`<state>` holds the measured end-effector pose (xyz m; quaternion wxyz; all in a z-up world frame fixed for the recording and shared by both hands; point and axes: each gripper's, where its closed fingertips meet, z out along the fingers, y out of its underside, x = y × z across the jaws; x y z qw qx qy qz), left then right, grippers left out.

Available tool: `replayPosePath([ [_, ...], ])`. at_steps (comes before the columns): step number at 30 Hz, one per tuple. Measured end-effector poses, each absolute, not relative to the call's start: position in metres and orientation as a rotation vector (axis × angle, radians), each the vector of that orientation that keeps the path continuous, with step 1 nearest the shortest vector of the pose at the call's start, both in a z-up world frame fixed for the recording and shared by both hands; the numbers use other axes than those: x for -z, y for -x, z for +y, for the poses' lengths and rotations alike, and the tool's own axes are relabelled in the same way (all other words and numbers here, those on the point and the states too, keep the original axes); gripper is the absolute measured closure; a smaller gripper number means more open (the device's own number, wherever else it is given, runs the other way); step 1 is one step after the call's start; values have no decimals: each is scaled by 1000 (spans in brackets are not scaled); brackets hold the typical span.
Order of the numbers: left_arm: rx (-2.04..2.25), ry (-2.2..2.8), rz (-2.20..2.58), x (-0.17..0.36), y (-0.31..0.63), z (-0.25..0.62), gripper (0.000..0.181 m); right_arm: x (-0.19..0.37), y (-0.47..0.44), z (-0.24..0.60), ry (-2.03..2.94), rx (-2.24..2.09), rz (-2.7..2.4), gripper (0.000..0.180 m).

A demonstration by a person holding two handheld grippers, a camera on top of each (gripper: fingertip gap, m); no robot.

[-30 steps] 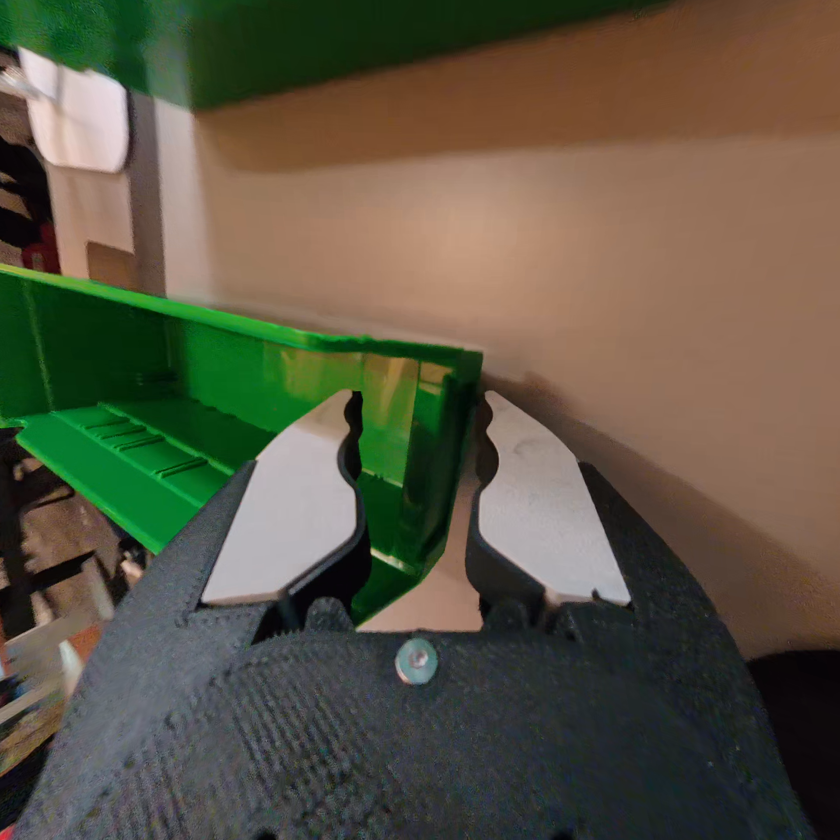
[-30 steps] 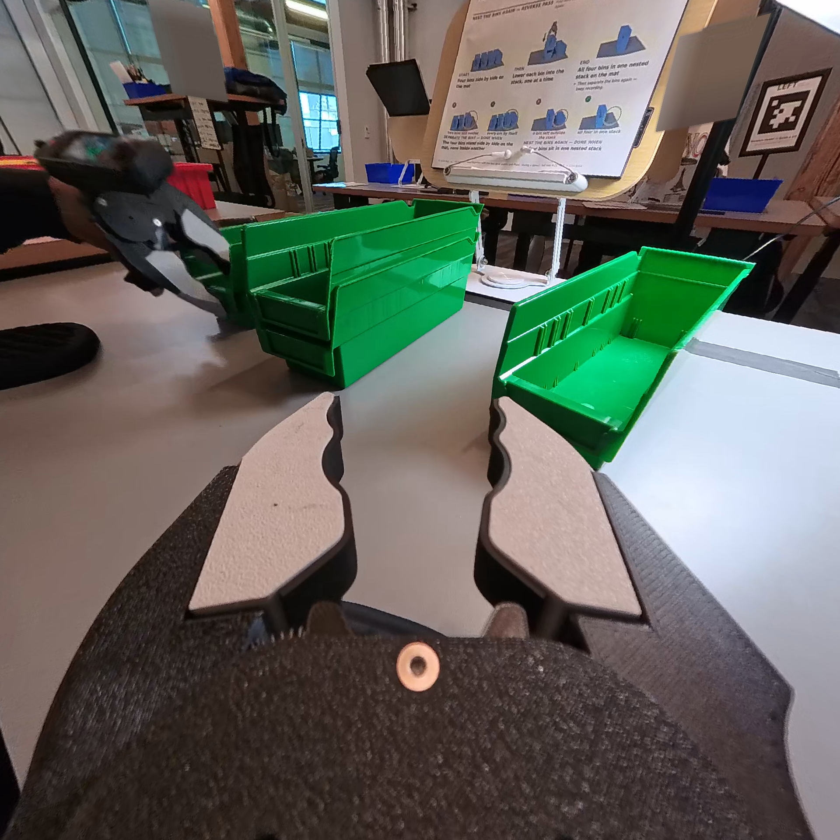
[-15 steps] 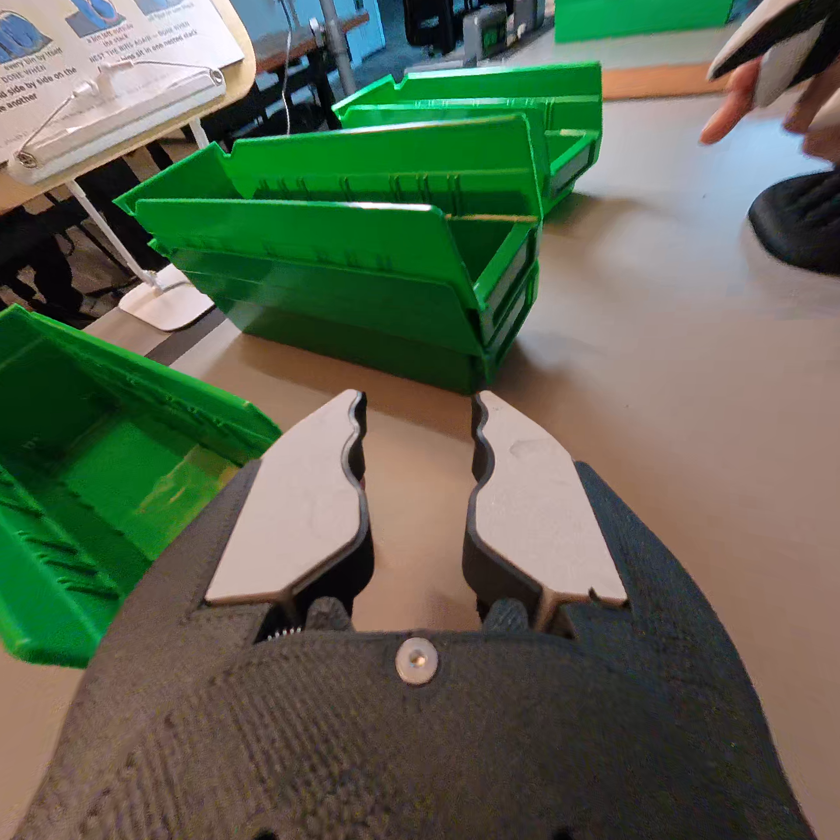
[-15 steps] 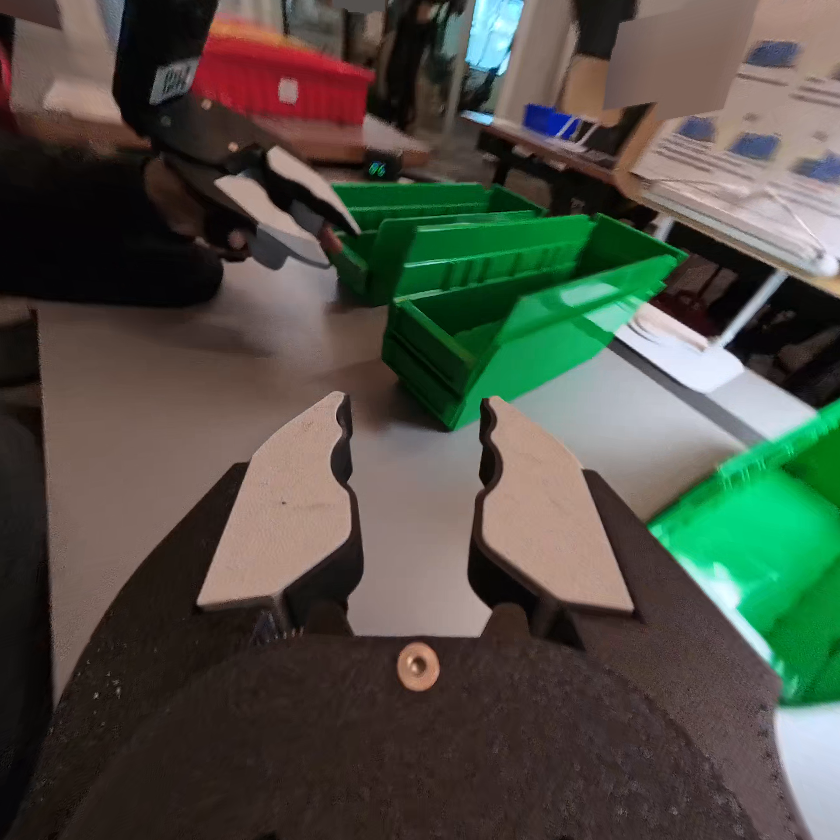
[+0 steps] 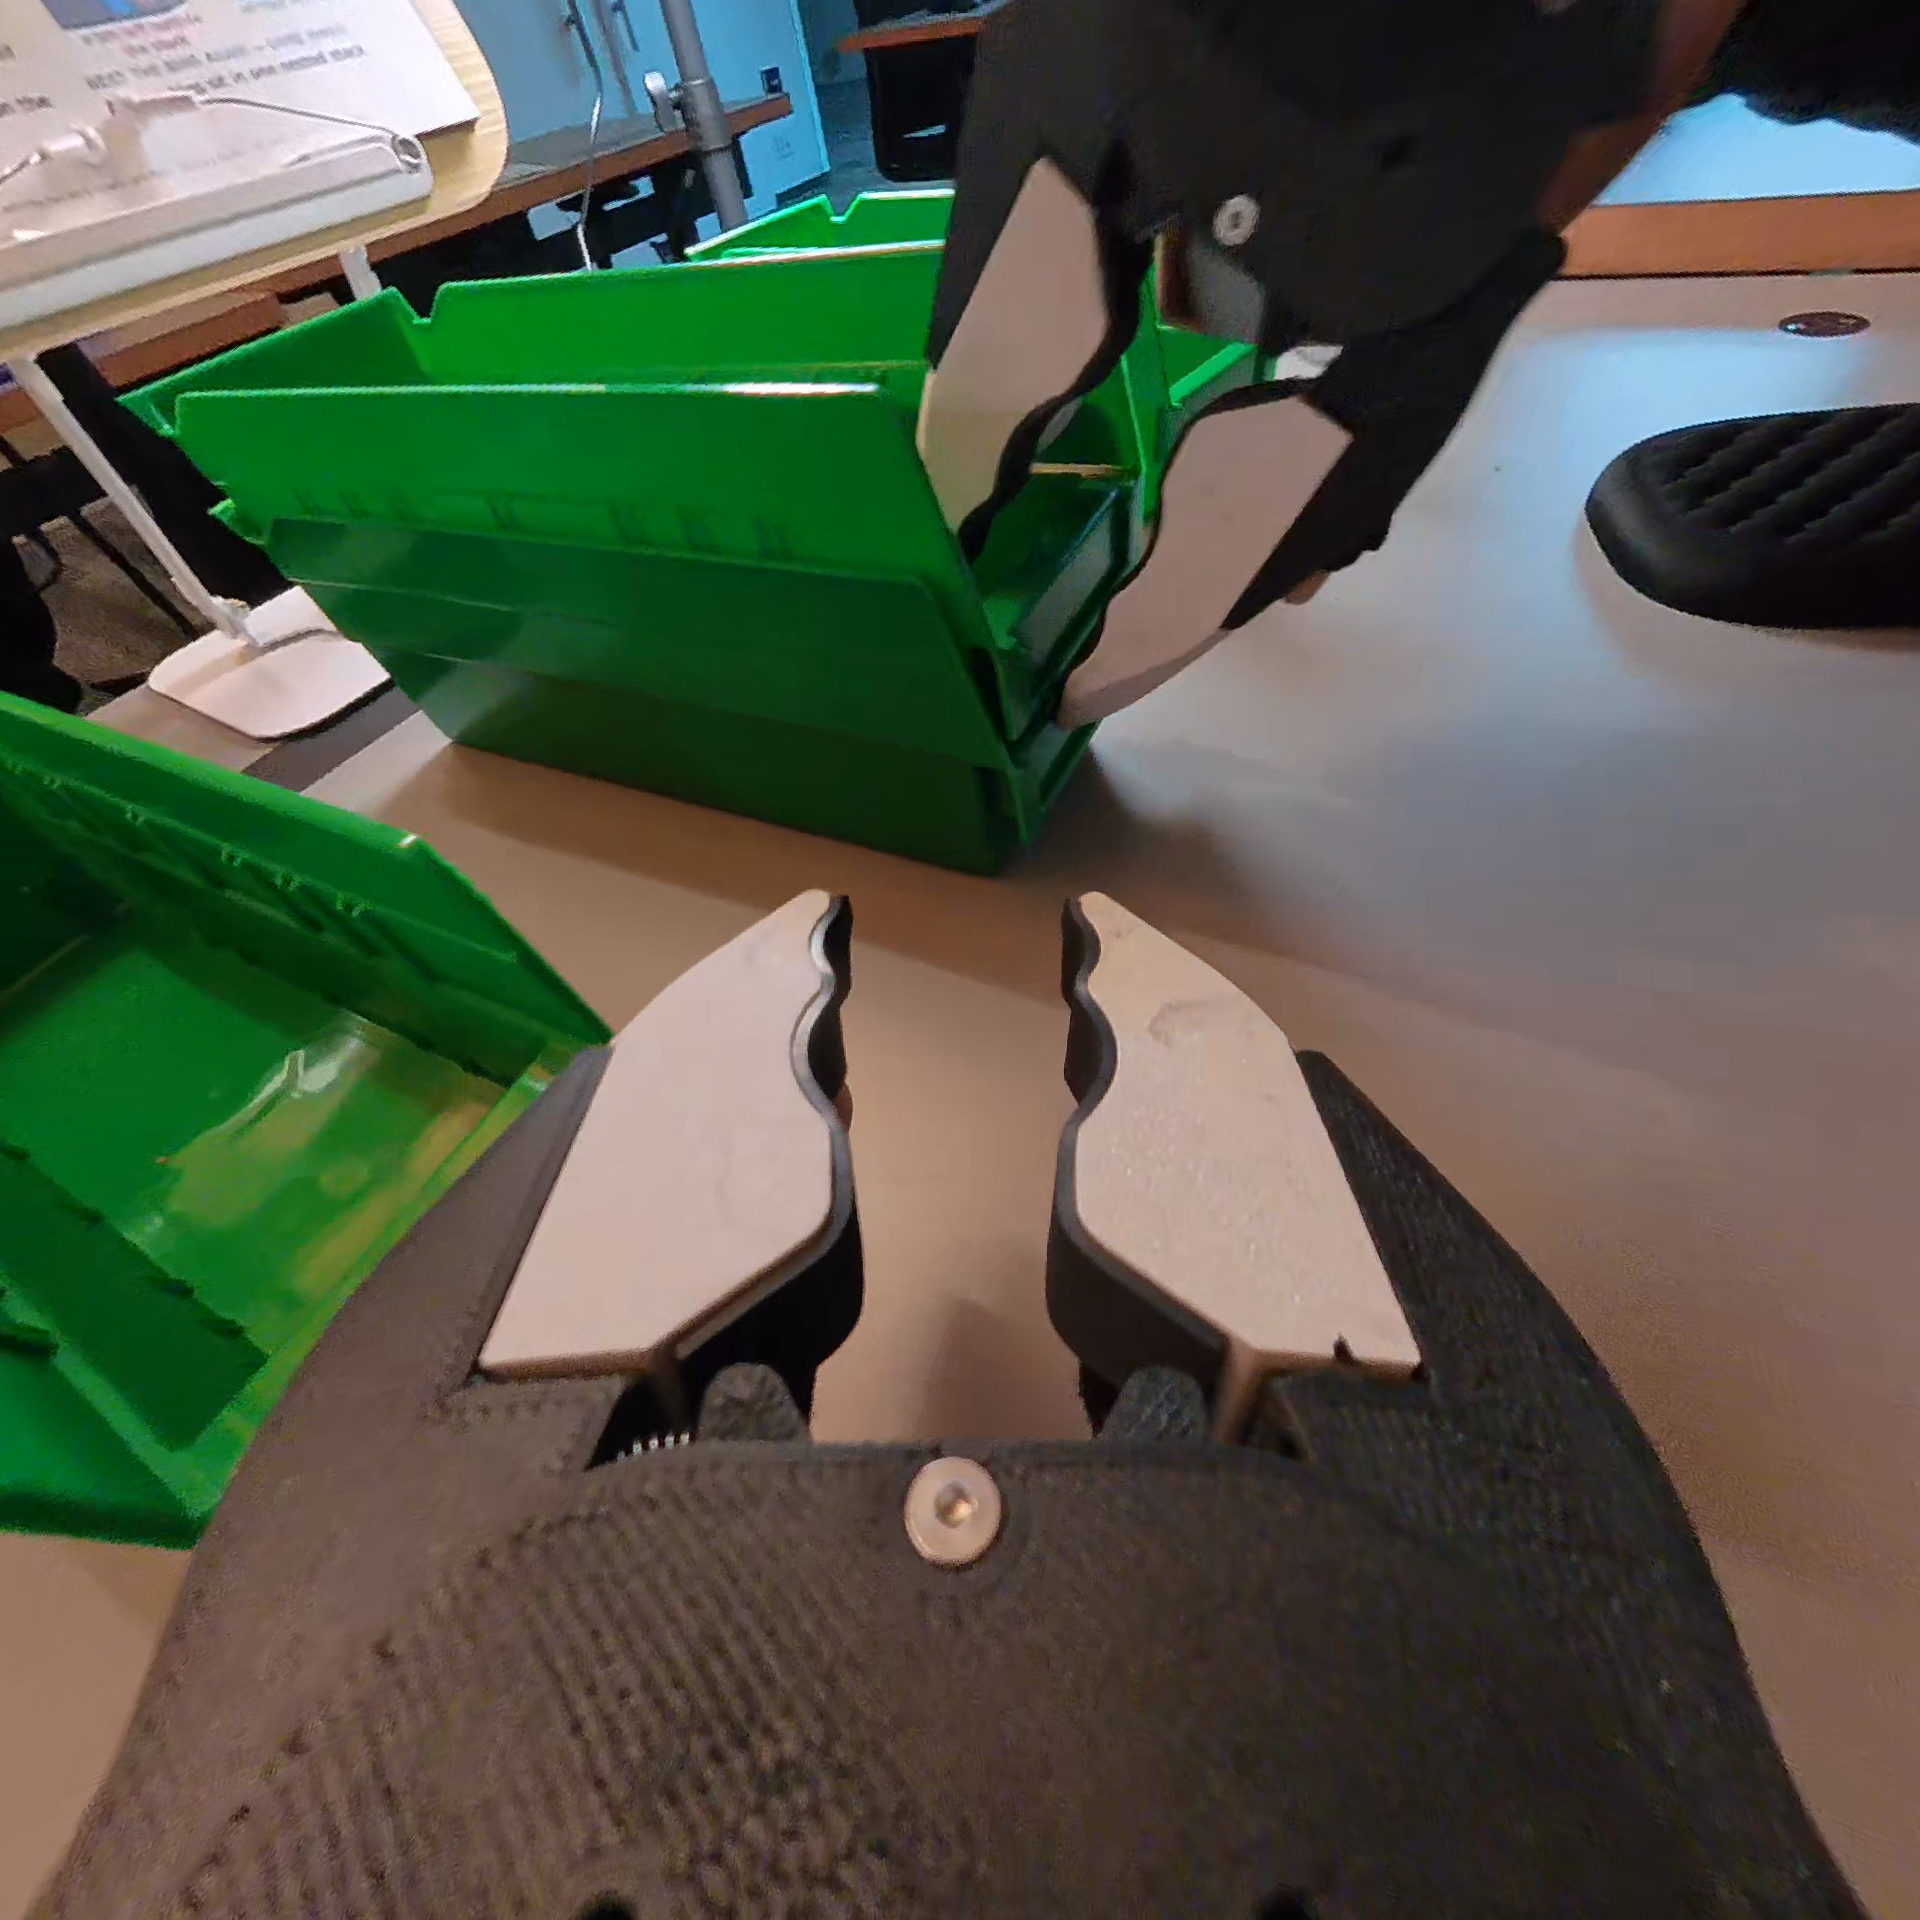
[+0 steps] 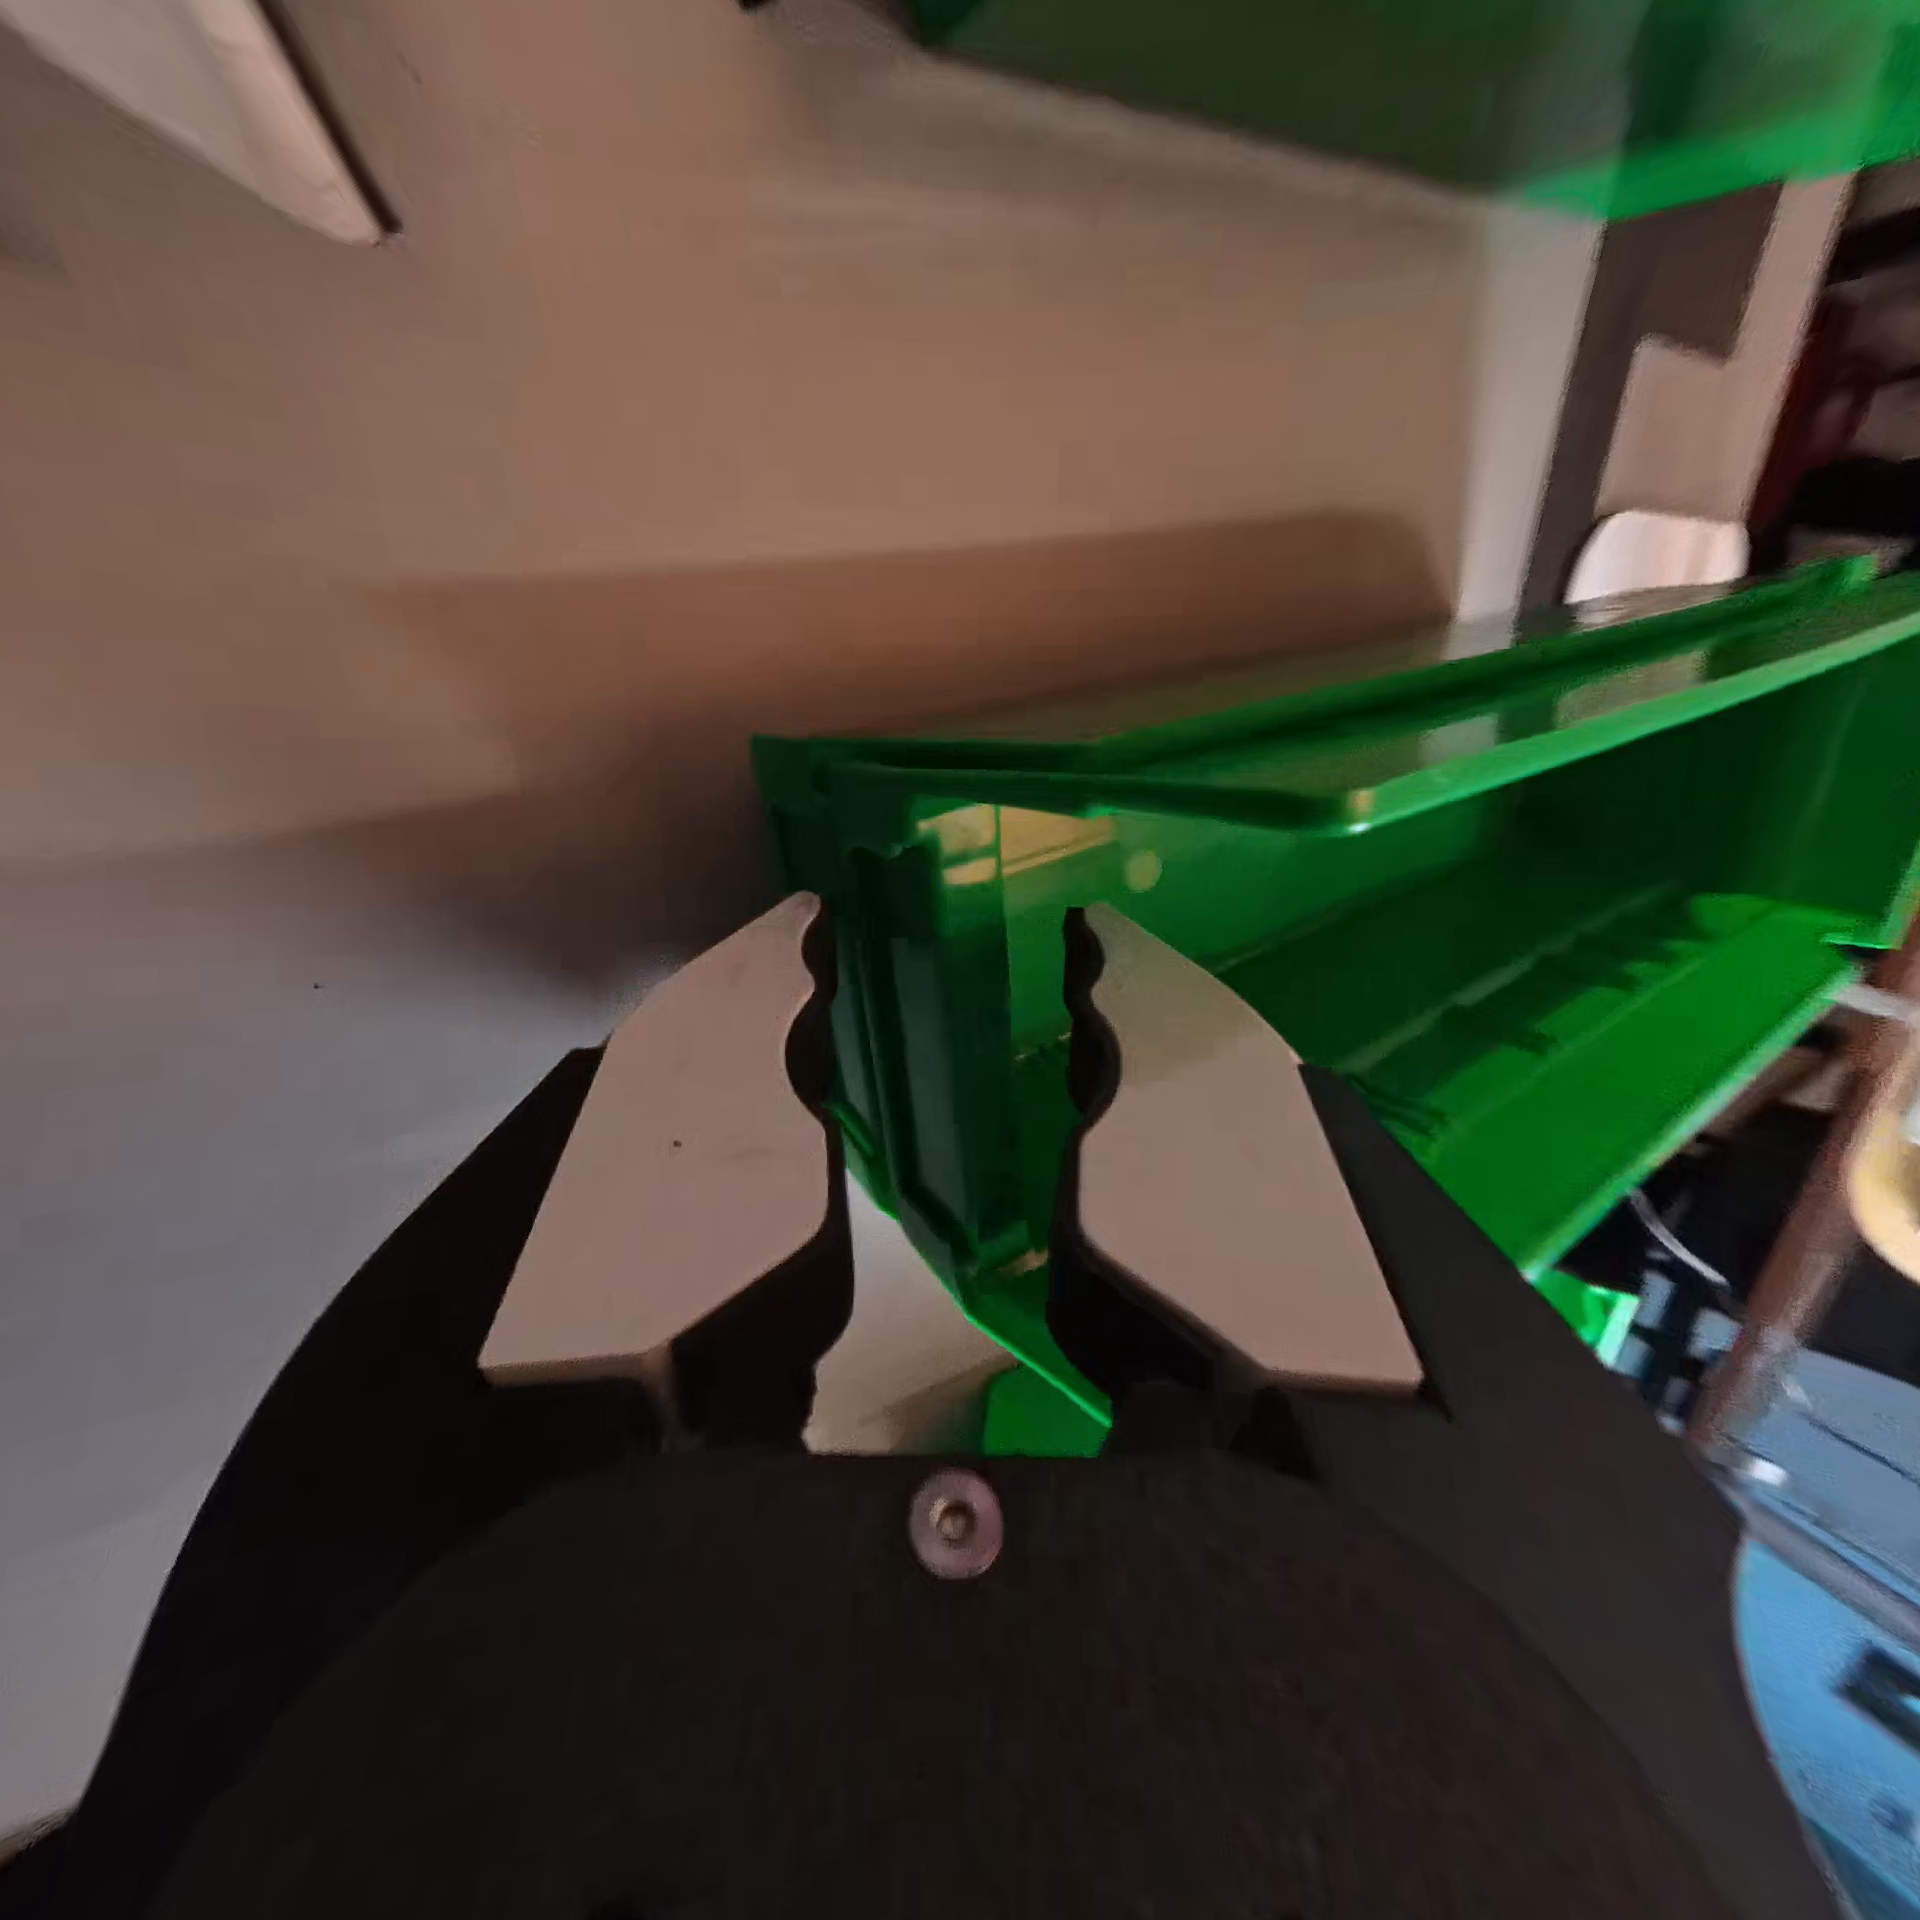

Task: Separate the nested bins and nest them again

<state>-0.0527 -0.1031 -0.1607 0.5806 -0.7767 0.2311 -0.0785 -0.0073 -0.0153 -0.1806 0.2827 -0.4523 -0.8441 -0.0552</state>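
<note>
A stack of nested green bins stands on the table. Its top bin sits raised and tilted in the stack. My right gripper straddles that bin's near end wall, one finger outside and one inside. In the right wrist view the right gripper is open around the end wall. The outer finger touches the wall and a small gap shows at the inner one. My left gripper is open and empty above the table, short of the stack. A single green bin lies at its left.
Another green bin stands behind the stack. An instruction board on a white stand is at the back left. A black pad lies at the right. Bare tan table spreads right of the stack. The gap from one gripper's tips to the other's is roughly 11 centimetres.
My left gripper let go of a bin's end wall, backed off, and now hangs open. My right gripper moved from over the table to the stack and straddles the top bin's end wall.
</note>
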Motion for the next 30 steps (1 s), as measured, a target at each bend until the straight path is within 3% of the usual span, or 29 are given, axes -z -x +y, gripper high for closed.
replayPosePath([
  [5,220,1839,545,167,41,-100,144,183,7,-27,1256,-48,-2362,155],
  [12,255,1930,449,177,24,-67,144,164,21,-47,1195,-114,-2376,154],
  [21,296,1926,362,173,25,-62,163,145,21,-48,1199,-153,-2399,153],
  [22,317,1921,377,173,22,-64,172,144,21,-48,1200,-155,-2406,153],
  [30,413,1898,365,166,16,-67,173,134,17,-50,1178,-214,-2475,154],
])
